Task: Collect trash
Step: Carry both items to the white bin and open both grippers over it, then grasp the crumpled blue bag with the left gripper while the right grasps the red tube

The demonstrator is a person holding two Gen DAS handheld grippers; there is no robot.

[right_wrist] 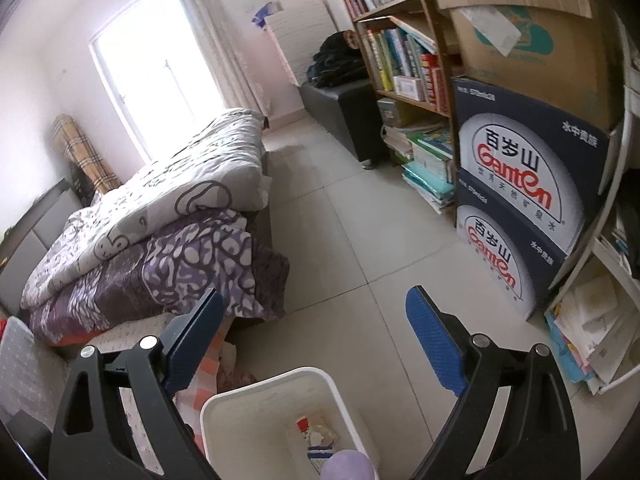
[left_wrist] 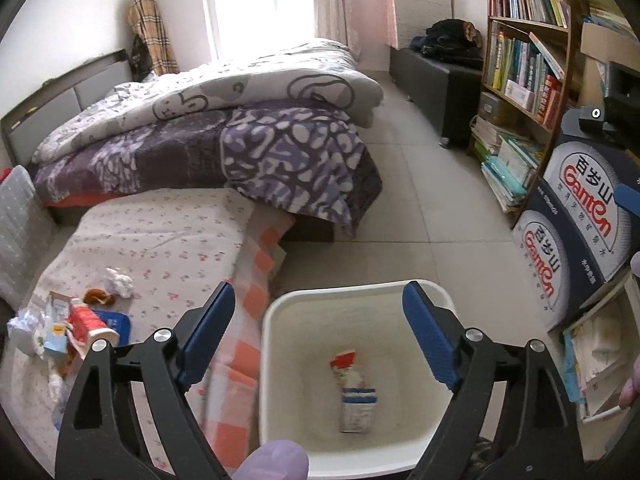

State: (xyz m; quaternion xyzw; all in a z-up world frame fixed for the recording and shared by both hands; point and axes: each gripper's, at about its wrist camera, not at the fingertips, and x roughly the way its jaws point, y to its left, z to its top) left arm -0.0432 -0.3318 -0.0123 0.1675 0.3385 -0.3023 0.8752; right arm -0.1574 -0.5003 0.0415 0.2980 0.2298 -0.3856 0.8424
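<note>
White plastic square bin (left_wrist: 280, 360) sits on the tiled floor, lower centre of the left wrist view, with a crumpled red, white and blue wrapper (left_wrist: 354, 388) lying flat on its bottom. Left gripper (left_wrist: 318, 336) hangs over the bin mouth, blue pads spread wide, nothing between them. Right gripper (right_wrist: 316, 344) likewise spread and empty, pointing at bare pale floor tiles (right_wrist: 360, 240) beyond the bin's far rim.

Remaining trash: a cluster of cartons, crumpled white tissue and small packets (left_wrist: 76, 324) at lower left of the left wrist view, on the floral quilted pad (left_wrist: 160, 240) beside the bin.

Risks, as I judge them:
- Light plastic bin stands close against the orange-checked cloth edge (left_wrist: 240, 360); a finger catching the rim on the swing left could tip or slide it.
- Trash pieces lie touching each other; a wide grab may take two and drop one off the pad edge.
- Soft pad gives under pressure; pads could pinch fabric with the tissue.

Room to move: open floor runs up the middle of both views. Right side is tight, with stacked dark blue water cartons (right_wrist: 520, 200) and a wooden bookshelf (left_wrist: 520, 80). Purple patterned quilt (left_wrist: 280, 152) overhangs the bed edge, upper left of the bin.
</note>
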